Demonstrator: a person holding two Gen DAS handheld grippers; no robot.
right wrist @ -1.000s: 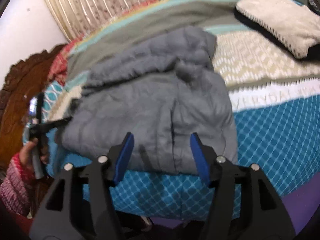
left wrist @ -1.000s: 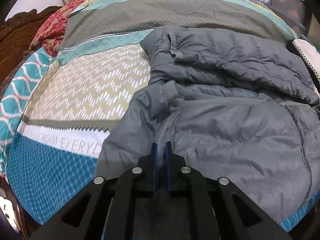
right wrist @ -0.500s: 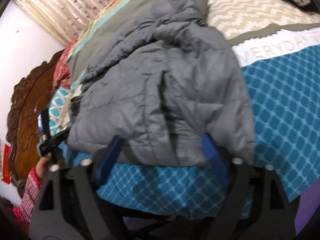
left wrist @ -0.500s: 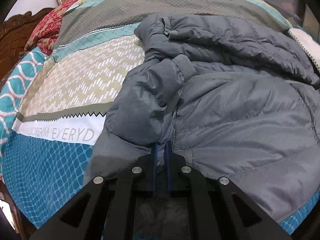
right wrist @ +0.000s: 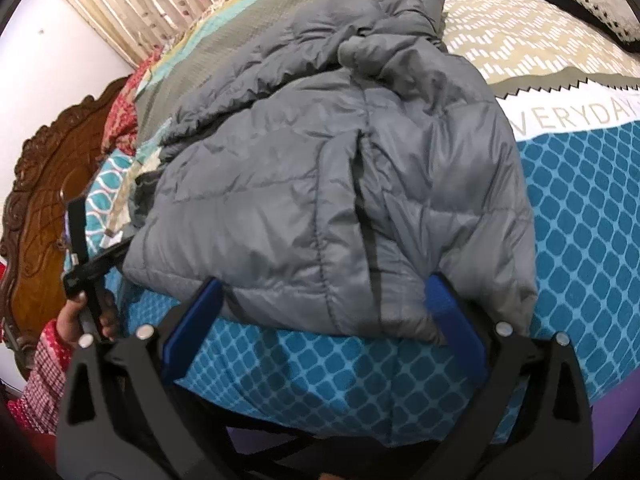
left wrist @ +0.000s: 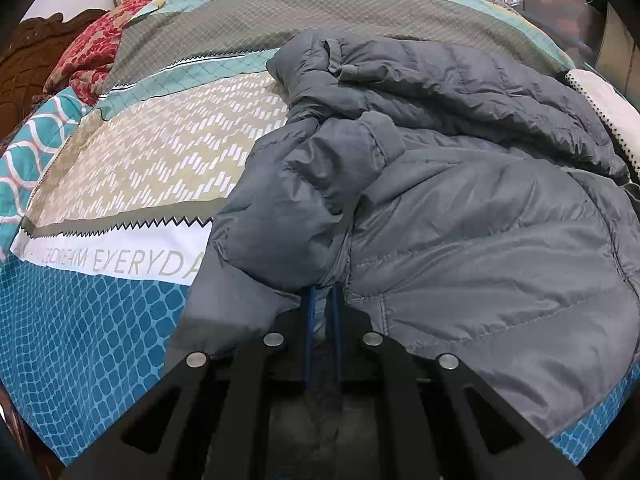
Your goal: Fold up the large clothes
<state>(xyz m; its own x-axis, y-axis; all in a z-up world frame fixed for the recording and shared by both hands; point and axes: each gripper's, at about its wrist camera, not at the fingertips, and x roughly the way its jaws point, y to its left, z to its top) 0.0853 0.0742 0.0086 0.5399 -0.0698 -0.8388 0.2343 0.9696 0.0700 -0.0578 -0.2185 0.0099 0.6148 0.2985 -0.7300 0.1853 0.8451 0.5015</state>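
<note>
A grey puffer jacket (left wrist: pixel 460 208) lies crumpled on the patterned bedspread (left wrist: pixel 132 168). My left gripper (left wrist: pixel 323 292) is shut on the jacket's near hem, with a folded sleeve (left wrist: pixel 312 184) bulging just beyond its tips. In the right wrist view the jacket (right wrist: pixel 320 184) covers the near part of the bed. My right gripper (right wrist: pixel 324 296) is open, its blue fingers (right wrist: pixel 196 312) straddling the jacket's near hem at the bed edge. The left gripper's body shows at the far left of the right wrist view (right wrist: pixel 86 248), held by a hand.
A carved wooden headboard (right wrist: pixel 36 184) stands at the left. A red floral pillow (left wrist: pixel 88 52) lies by it. A white knitted cushion (left wrist: pixel 608 104) sits at the right side of the bed. Curtains (right wrist: pixel 132 4) hang behind.
The left gripper has pulled the jacket's edge, and a sleeve has folded over toward it. The right gripper has moved in until its open fingers straddle the near hem.
</note>
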